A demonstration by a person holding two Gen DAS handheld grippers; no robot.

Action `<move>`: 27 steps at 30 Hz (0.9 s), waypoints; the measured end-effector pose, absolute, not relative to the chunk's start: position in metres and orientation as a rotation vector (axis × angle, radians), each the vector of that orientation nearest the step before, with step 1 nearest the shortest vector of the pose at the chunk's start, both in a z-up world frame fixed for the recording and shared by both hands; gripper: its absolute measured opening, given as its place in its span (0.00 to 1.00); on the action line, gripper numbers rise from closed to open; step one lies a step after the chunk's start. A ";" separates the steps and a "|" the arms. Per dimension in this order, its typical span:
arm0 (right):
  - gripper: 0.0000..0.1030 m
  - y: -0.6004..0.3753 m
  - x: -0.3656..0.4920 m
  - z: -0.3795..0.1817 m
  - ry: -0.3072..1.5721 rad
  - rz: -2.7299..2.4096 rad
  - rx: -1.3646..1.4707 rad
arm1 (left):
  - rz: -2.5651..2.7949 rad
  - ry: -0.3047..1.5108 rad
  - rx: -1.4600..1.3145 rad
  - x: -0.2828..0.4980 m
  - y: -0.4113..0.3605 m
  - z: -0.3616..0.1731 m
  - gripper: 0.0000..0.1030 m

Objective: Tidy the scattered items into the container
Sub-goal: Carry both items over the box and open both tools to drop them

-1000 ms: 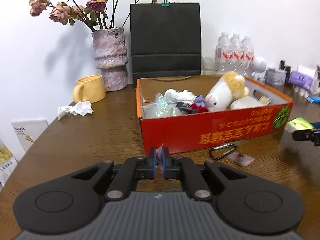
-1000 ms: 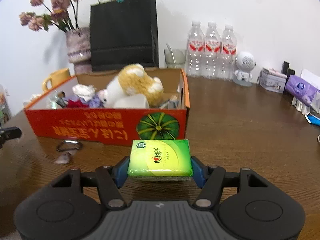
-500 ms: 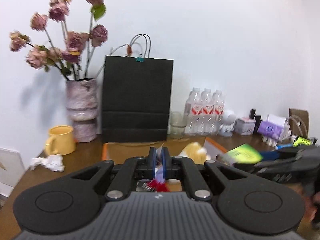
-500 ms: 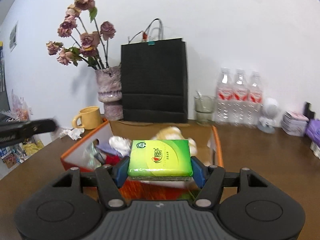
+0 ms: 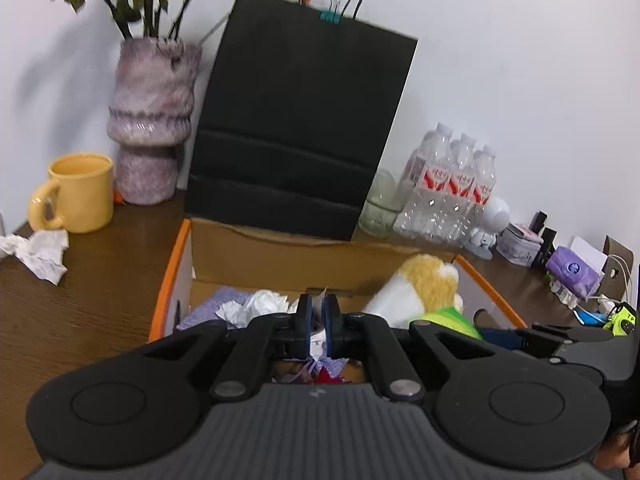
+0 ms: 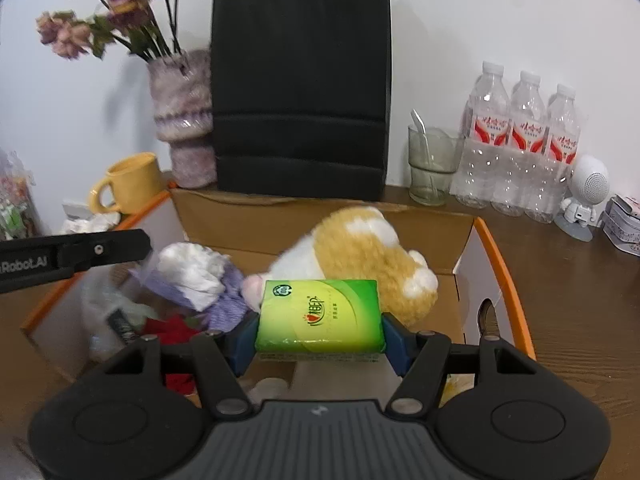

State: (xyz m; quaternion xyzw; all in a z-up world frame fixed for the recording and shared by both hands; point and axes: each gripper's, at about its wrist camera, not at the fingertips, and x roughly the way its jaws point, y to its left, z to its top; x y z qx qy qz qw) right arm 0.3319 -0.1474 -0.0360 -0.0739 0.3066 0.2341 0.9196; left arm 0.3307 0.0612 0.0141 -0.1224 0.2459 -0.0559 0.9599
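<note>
The orange-rimmed cardboard box (image 5: 170, 276) holds a yellow-and-white plush toy (image 6: 360, 248), white and purple cloths (image 6: 192, 272) and something red. My left gripper (image 5: 316, 316) hangs over the box's left part, shut on a small thin pale packet (image 5: 319, 295). My right gripper (image 6: 320, 338) is shut on a green tissue pack (image 6: 320, 312), held flat above the box interior in front of the plush toy. The left view shows the tissue pack (image 5: 452, 316) at the right, and the right view shows one left finger (image 6: 80, 254) at the left.
Behind the box stand a black paper bag (image 5: 296, 132), a vase of dried roses (image 5: 150, 120), a yellow mug (image 5: 78, 192), a glass (image 6: 432, 168) and three water bottles (image 6: 524, 148). A crumpled tissue (image 5: 40, 252) lies left of the box. Small items crowd the table's right edge.
Both grippers have risen from the table in front of the box and moved forward over its interior, each still holding its item. The box front is no longer seen.
</note>
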 end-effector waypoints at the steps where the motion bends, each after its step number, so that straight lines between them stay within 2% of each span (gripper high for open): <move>1: 0.61 -0.147 0.334 -0.037 0.624 0.472 -0.164 | -0.116 0.506 -0.252 0.333 0.063 0.012 0.08; 2: 0.62 -0.146 0.336 -0.037 0.623 0.466 -0.167 | -0.116 0.510 -0.253 0.336 0.065 0.010 0.11; 4: 0.68 -0.148 0.339 -0.036 0.638 0.462 -0.159 | -0.111 0.518 -0.263 0.337 0.066 0.008 0.44; 5: 0.81 -0.151 0.341 -0.035 0.644 0.458 -0.147 | -0.105 0.513 -0.276 0.337 0.067 0.008 0.72; 6: 0.90 -0.154 0.342 -0.034 0.644 0.453 -0.133 | -0.095 0.502 -0.284 0.336 0.068 0.009 0.89; 9: 0.90 -0.163 0.344 -0.028 0.651 0.440 -0.100 | -0.082 0.477 -0.287 0.331 0.070 0.015 0.99; 27: 0.90 -0.178 0.324 -0.007 0.611 0.418 -0.087 | -0.036 0.476 -0.262 0.314 0.063 0.028 1.00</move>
